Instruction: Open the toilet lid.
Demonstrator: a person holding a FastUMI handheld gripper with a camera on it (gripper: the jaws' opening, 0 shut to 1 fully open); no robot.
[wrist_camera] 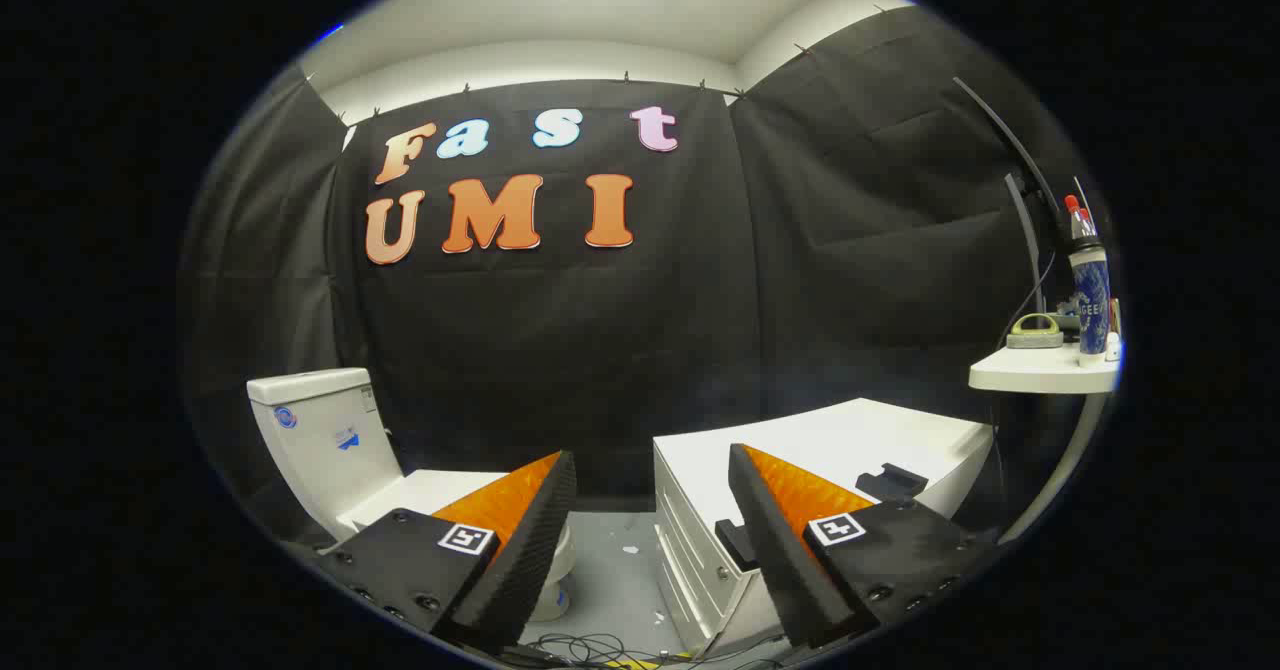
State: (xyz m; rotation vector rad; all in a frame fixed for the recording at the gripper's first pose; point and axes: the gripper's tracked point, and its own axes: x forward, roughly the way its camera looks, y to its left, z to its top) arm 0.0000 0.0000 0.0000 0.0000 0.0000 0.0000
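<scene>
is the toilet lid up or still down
Down. The toilet lid lies flat over the bowl, in front of the tank. The open tongs hold nothing.

A white drawer cabinet (820, 450) stands on the grey floor (615, 570); beside it, a spray bottle (1088, 285) sits on a white shelf (1040, 375).

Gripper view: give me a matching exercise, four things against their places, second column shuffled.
Things:
1. toilet
2. drawer cabinet
3. spray bottle
4. cables

Places:
A. on the floor, under the open jaws
B. on the small shelf beyond the right finger
C. behind the left finger, lid down
D. behind the right finger

Pairs: 1-C, 2-D, 3-B, 4-A. The gripper holds nothing.
</scene>
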